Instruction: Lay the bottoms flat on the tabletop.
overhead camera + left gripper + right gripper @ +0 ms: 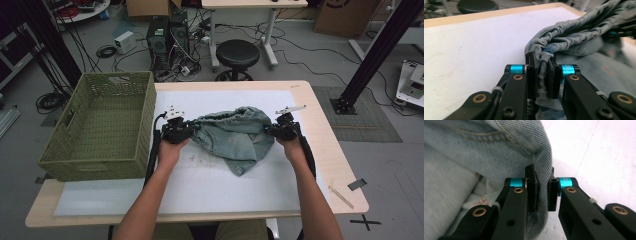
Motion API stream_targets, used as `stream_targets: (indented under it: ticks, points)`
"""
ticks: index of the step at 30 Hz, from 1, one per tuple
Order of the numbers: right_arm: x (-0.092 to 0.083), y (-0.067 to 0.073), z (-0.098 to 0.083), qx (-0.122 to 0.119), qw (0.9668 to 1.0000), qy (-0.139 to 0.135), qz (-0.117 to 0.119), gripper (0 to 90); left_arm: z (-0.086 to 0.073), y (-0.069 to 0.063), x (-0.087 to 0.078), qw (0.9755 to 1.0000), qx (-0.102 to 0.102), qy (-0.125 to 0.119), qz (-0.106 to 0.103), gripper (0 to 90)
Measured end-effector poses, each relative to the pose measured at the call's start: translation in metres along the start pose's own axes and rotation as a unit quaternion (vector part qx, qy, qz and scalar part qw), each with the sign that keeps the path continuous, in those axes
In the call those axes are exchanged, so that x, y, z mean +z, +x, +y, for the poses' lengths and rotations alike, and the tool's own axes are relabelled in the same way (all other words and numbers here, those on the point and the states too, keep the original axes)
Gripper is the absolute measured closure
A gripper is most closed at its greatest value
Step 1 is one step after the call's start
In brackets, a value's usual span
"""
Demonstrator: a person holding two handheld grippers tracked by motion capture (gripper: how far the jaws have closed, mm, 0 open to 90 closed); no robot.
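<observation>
While each gripper, left (189,128) & right (270,131), clamps the denim garment (235,137) (opposite edges), bare tabletop (200,185) lies nearer; basket (100,125) just left.

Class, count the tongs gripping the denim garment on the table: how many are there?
2. The left tongs pinch the gathered waistband of the denim garment at its left end; the right tongs clamp its right edge.

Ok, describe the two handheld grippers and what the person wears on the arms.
Both the left gripper and right gripper are black, with flat black jaws, bright blue collars and brass-coloured pivot pins. A black cable trails from each. A pale plate tops the right one. The forearms are bare, no sleeves visible.
</observation>
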State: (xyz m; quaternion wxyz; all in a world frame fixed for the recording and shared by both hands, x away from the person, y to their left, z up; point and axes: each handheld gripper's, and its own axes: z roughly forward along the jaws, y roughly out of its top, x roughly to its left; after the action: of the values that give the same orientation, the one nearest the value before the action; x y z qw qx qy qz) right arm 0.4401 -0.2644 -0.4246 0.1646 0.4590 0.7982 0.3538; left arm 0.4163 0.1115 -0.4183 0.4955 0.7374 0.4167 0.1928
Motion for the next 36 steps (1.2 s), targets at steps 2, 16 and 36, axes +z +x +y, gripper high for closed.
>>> stream_targets:
  ticks: [2,16,36]
  points:
    - [0.001,0.000,-0.002,-0.002,1.0000,0.004,-0.002,75.5,-0.002,-0.003,0.006,0.9999,-0.003,0.001,0.012,78.1]
    - [-0.040,0.034,0.010,-0.067,0.9845,-0.162,0.006,52.1,-0.003,0.003,0.007,0.9996,-0.022,-0.006,0.015,63.2]
    - [0.001,0.072,0.032,-0.136,0.9775,-0.108,0.119,53.8,-0.004,0.001,0.005,0.9997,-0.018,-0.013,0.013,62.7]
